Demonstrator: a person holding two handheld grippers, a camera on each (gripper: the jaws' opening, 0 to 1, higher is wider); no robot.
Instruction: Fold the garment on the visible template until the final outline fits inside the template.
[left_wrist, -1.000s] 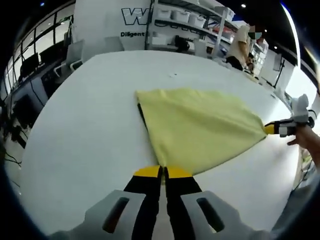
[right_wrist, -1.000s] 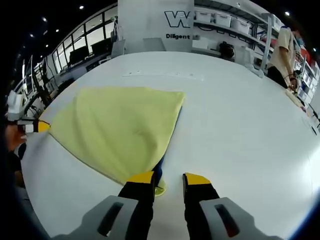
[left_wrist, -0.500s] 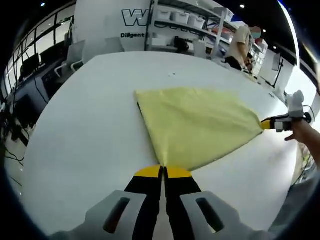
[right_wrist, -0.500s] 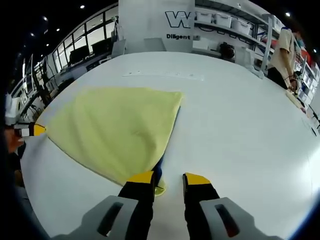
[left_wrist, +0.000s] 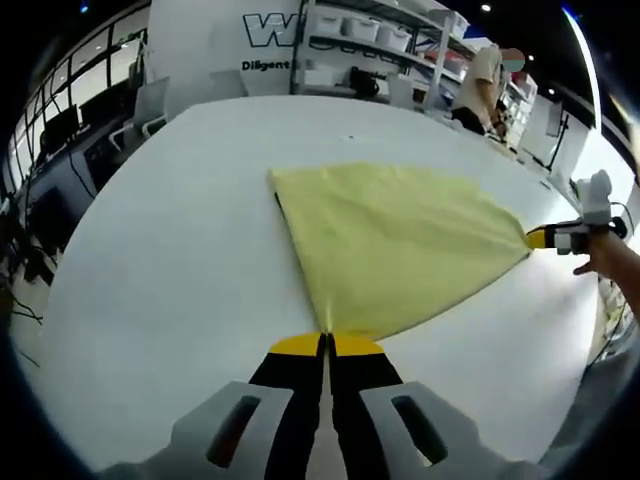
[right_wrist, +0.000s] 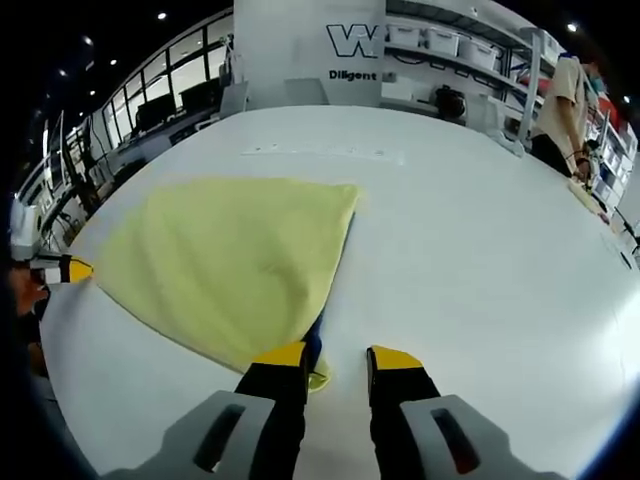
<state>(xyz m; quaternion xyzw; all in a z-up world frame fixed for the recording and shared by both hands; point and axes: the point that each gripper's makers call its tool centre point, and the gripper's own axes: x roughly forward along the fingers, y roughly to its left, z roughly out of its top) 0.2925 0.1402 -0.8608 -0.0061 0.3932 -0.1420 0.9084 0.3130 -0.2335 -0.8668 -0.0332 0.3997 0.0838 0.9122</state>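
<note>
The yellow garment lies spread on the white table just ahead of both grippers. The left gripper is clamped on one corner; the right gripper stands apart beside another. The cloth looks light and limp, so corners and hems are the best places to hold.

Bare table all round garment; far shelving probably clear.

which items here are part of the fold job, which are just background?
Job:
yellow garment
left hand-held gripper, shut on a garment corner
right hand-held gripper
white table

Background:
shelving with bins
person standing at the back
</note>
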